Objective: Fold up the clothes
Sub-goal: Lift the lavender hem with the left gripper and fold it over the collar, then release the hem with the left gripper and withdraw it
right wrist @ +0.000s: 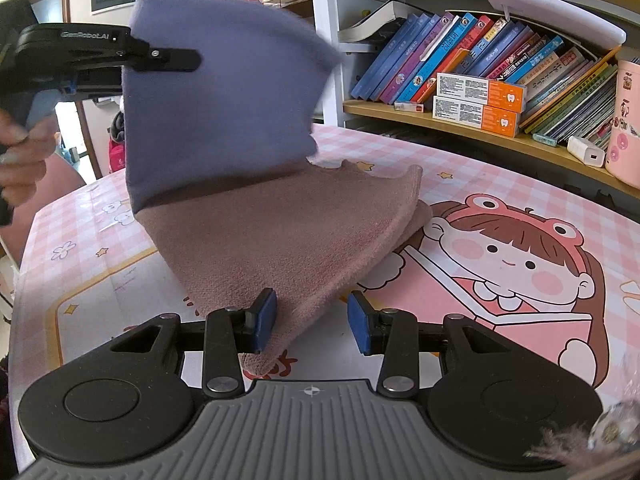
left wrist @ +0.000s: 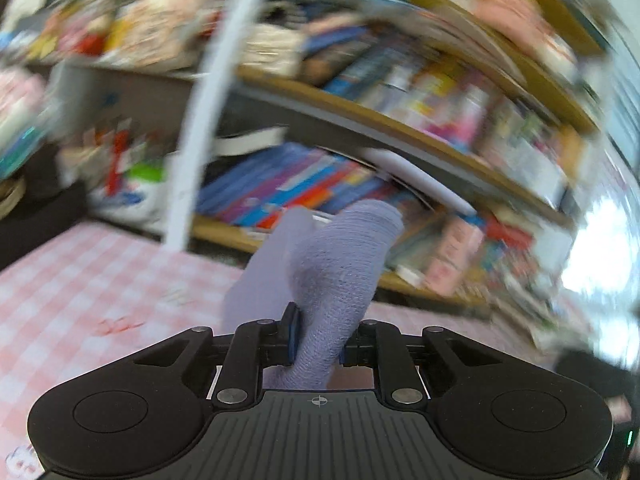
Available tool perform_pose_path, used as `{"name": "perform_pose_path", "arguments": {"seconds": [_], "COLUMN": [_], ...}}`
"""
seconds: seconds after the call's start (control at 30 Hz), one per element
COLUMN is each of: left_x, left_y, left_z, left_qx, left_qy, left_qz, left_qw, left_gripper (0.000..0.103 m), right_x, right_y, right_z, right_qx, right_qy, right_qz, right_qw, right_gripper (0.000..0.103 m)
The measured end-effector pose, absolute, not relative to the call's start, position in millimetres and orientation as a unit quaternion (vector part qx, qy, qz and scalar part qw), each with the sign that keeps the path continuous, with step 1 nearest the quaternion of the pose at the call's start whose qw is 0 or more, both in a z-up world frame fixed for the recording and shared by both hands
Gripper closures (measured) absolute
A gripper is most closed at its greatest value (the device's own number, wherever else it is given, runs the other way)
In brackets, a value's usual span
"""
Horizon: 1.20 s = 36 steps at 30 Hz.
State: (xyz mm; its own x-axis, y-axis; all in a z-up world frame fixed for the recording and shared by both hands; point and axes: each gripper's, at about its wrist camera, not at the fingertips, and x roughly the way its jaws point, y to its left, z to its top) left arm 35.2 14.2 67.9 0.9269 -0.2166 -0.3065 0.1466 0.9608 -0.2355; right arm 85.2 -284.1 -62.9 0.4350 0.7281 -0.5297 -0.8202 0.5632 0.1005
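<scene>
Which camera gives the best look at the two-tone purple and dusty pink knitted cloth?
The right wrist view: the two-tone purple and dusty pink knitted cloth shows whole, purple end lifted by the left gripper, pink end on the pink checked tablecloth. The left wrist view shows only a blurred purple bunch pinched in that gripper.

The garment (right wrist: 224, 92) is soft knitted cloth, matt and slightly fuzzy, lavender-blue above and dusty mauve-brown (right wrist: 280, 240) below, with a fine ribbed texture where the left tool (left wrist: 318, 340) pinches it. The right tool (right wrist: 312, 320) is matt black plastic with a ribbed grey body, dull metal rivets and blue rubbery pads (right wrist: 266, 320). The bench (right wrist: 500, 184) wears a smooth, faintly glossy printed cover. The shelf (right wrist: 460, 128) looks like yellowish wood, and the books (right wrist: 440, 44) have glossy paper spines.
</scene>
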Motion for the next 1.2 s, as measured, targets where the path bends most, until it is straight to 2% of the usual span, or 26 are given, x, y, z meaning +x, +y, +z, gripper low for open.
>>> {"name": "perform_pose_path", "arguments": {"seconds": [0.07,0.2,0.27,0.33,0.7,0.87,1.07,1.2], "left_x": [34.9,33.1,27.4,22.7,8.3,-0.2,12.2,8.0], "left_y": [-17.9,-86.1,-105.2,-113.7,-111.0,-114.0,-107.0,-106.5], "left_z": [60.4,24.4,6.9,-2.2,16.9,15.6,-9.0,-15.2], "left_qx": [-0.045,0.125,0.192,0.228,0.213,0.195,0.145,0.14], "left_qy": [0.179,0.22,0.219,0.213,0.181,0.186,0.249,0.243], "left_qz": [-0.112,-0.127,-0.123,-0.121,-0.137,-0.162,-0.207,-0.21], "left_qw": [0.976,0.959,0.949,0.942,0.95,0.949,0.935,0.937], "left_gripper": [0.086,0.075,0.066,0.065,0.057,0.058,0.059,0.057], "right_x": [85.2,85.6,86.0,85.7,90.0,89.7,103.4,112.6], "right_y": [-284.2,-284.6,-284.4,-284.8,-290.4,-291.3,-309.9,-322.4], "right_z": [-62.9,-62.4,-62.4,-62.5,-63.5,-63.8,-59.9,-57.3], "right_qx": [-0.086,-0.085,-0.085,-0.083,-0.06,-0.056,0.044,0.11], "right_qy": [0.268,0.268,0.268,0.268,0.281,0.284,0.296,0.303], "right_qz": [0.459,0.461,0.462,0.464,0.467,0.468,0.471,0.47], "right_qw": [0.843,0.842,0.842,0.84,0.836,0.835,0.83,0.821], "right_gripper": [0.066,0.067,0.067,0.069,0.07,0.071,0.072,0.073]}}
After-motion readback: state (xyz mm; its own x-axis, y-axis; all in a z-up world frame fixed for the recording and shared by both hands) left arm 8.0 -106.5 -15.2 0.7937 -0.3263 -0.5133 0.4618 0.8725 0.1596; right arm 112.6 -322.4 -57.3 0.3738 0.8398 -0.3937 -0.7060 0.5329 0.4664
